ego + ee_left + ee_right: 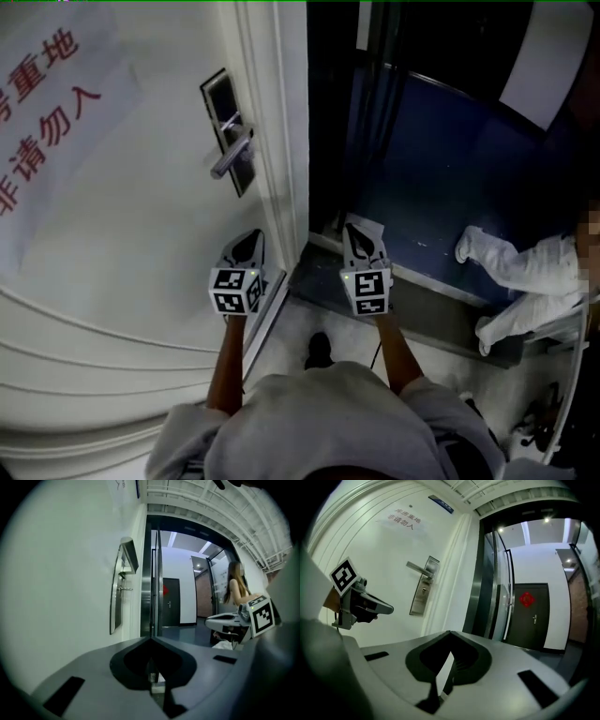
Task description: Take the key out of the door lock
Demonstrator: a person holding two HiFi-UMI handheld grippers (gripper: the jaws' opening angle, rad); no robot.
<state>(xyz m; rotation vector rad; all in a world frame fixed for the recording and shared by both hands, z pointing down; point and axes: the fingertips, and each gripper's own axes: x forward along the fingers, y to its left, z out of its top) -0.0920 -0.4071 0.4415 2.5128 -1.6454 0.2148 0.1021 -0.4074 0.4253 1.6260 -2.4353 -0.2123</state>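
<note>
White door (122, 244) fills the left, beside a dark open doorway (422, 169). Left gripper (151, 640) has its jaws closed tip to tip with nothing between them. Right gripper (449, 633) is the same, closed and empty. Both hang low, well apart from the lock plate (231, 131). Key (124, 588) sticks out of the plate, under the handle (231, 155).

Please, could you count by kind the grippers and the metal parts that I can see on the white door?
Grippers: 2, the left gripper and the right gripper, both shut and empty
Lever handle: 1
Lock plate: 1
Key, small, below the handle: 1
Total: 5
</note>
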